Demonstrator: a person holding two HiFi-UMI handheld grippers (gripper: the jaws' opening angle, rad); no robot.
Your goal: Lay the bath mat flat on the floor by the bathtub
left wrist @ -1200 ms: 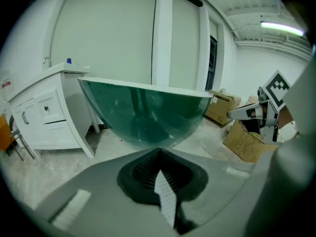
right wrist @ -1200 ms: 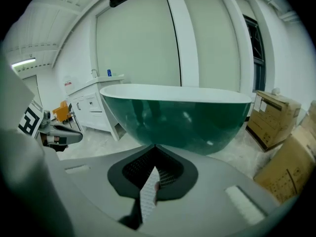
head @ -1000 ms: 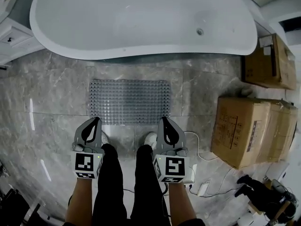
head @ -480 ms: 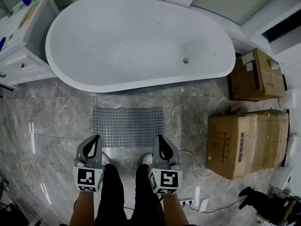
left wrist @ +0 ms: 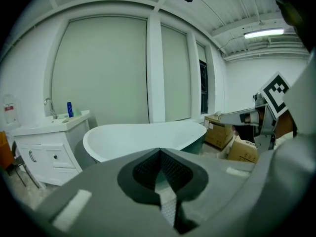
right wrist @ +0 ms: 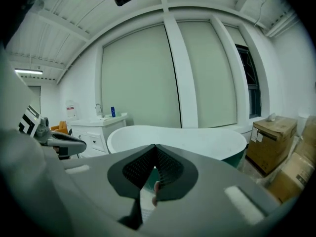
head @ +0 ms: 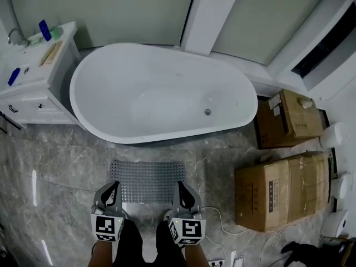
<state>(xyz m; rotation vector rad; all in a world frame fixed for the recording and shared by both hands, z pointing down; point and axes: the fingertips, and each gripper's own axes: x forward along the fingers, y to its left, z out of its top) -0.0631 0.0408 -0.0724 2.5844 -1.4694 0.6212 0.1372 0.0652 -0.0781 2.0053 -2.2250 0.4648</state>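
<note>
bath mat (head: 147, 174) lies flat at lower centre, beside the bathtub (head: 161, 93); cardboard boxes (head: 278, 191) at right bear unreadable print; left gripper (head: 114, 184) and right gripper (head: 181, 184) are closed, empty.

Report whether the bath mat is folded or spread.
Spread: the bath mat lies as one full rectangle on the floor beside the bathtub, no fold visible.

A grey marble-tiled floor (head: 55, 166) carries a white tub (head: 161, 93) at the far side. A clear studded mat (head: 147, 174) lies flat on the tiles just near of the tub, with a narrow strip of bare tile between them. A white vanity (head: 33, 93) stands at the far left. Two cardboard boxes (head: 278, 191) sit on the floor at right, one beyond the other. A white cable (head: 222, 227) trails across the near tiles.
</note>
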